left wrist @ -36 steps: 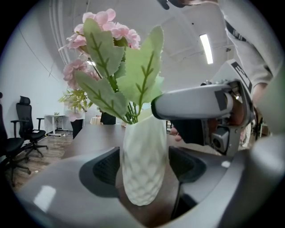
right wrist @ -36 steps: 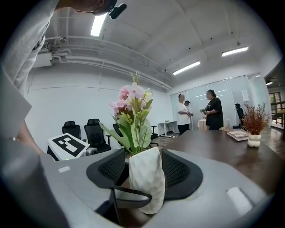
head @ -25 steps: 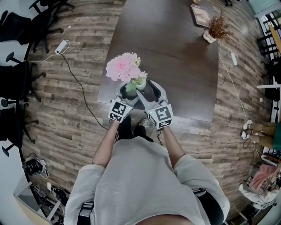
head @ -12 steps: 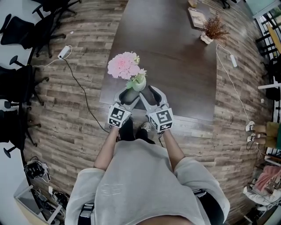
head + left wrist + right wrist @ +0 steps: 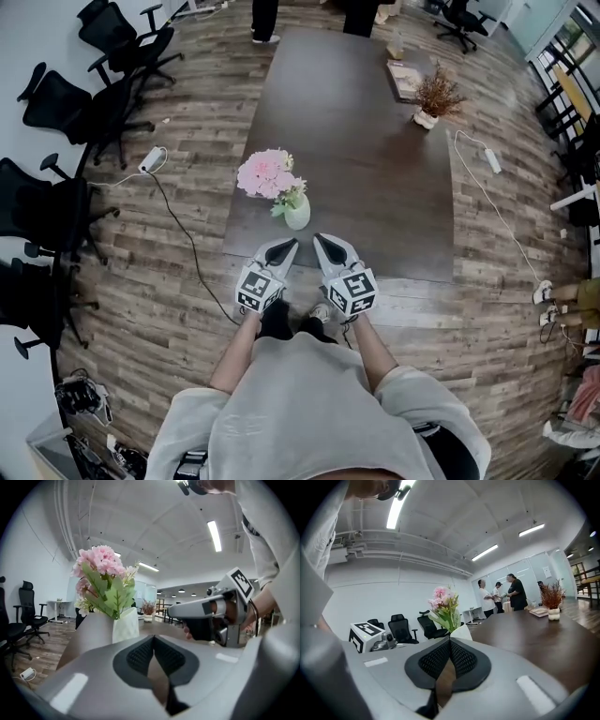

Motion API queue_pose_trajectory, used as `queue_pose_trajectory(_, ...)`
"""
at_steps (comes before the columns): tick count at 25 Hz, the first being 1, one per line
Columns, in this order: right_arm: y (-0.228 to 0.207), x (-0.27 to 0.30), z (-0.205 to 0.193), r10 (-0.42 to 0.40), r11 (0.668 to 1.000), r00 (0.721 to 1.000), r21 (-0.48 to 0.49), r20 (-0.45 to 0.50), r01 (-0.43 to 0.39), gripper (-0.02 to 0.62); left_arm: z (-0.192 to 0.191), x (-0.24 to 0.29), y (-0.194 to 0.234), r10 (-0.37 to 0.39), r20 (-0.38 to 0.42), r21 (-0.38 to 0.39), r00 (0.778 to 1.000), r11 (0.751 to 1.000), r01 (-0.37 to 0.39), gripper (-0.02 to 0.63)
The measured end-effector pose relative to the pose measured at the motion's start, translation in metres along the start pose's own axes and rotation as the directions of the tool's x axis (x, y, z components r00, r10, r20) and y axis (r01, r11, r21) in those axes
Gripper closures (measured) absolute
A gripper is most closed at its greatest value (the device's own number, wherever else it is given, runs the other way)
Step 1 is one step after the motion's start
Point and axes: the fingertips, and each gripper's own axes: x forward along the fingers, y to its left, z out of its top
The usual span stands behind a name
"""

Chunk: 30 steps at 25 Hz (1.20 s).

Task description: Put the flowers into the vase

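While my left tongs (image 5: 289, 246) and right tongs (image 5: 321, 242) are both closed on nothing, just short of the bench's (image 5: 375, 141) near edge, the flowers (image 5: 265, 173) stand in the vase (image 5: 297, 216) near the bench's near left corner. That bunch looks top-heavy, so a careless knock from either tongs could tip it over the edge.

1. Your head camera looks steeply down from above. The left hand-held gripper (image 5: 289, 246) and right hand-held gripper (image 5: 320, 240) sit low at centre, and the worktop (image 5: 366, 141) stretches beyond their tips.
2. The left gripper view looks nearly level along its jaws. The flowers (image 5: 265, 173) stand close ahead, slightly left, and the right hand-held gripper is alongside at right.
3. The right gripper view faces likewise, with the flowers straight ahead of its tips.
4. All three views share the flowers and the worktop.
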Motion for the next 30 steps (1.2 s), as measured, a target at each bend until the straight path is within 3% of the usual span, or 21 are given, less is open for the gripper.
queue_pose_trajectory(6,0.016,-0.019,0.013,-0.021,0.999,1.0,-0.037,0.017,0.022,0.597,0.016,-0.018,-0.016,-0.036,0.019,0.006,0.999,0.999,0.036,0.595)
queue_pose_trajectory(10,0.026,-0.027,0.026,-0.075,0.995,0.996,-0.059,0.052,0.078,0.597,0.03,-0.031,-0.02,-0.085,0.037,0.025,0.996,0.996,0.084,0.595)
queue_pose_trajectory(19,0.097,-0.043,0.015,-0.197,0.979,0.978,-0.039,0.071,0.2,0.597,0.037,-0.104,-0.026,-0.18,0.054,0.041,0.982,0.983,0.178,0.595)
queue_pose_trajectory(30,0.161,-0.086,-0.004,-0.246,0.966,0.967,-0.064,0.066,0.25,0.598,0.044,-0.176,-0.041,-0.171,0.105,0.078,0.98,0.984,0.163,0.595)
